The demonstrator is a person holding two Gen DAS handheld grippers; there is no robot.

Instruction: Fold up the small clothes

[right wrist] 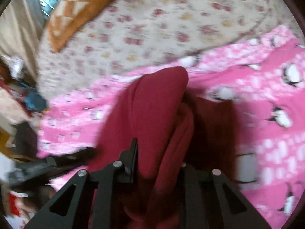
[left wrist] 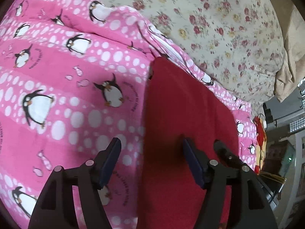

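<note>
A dark red garment point(left wrist: 183, 114) lies flat on a pink penguin-print blanket point(left wrist: 66, 80). My left gripper point(left wrist: 150, 152) is open just above the garment's near left edge, with its right finger over the cloth and its left finger over the blanket. In the right wrist view the same red garment point(right wrist: 158, 103) is bunched and lifted into a fold. My right gripper point(right wrist: 158, 156) is shut on the cloth, which bulges up between the jaws. The right finger is mostly hidden by the fabric. The right view is motion-blurred.
A floral bedsheet point(left wrist: 219, 28) lies beyond the blanket. An orange checked cushion point(right wrist: 76, 11) sits at the far end of the bed. Clutter and furniture stand past the bed edge point(left wrist: 282, 133). A dark object point(right wrist: 57, 164) lies at the blanket's left edge.
</note>
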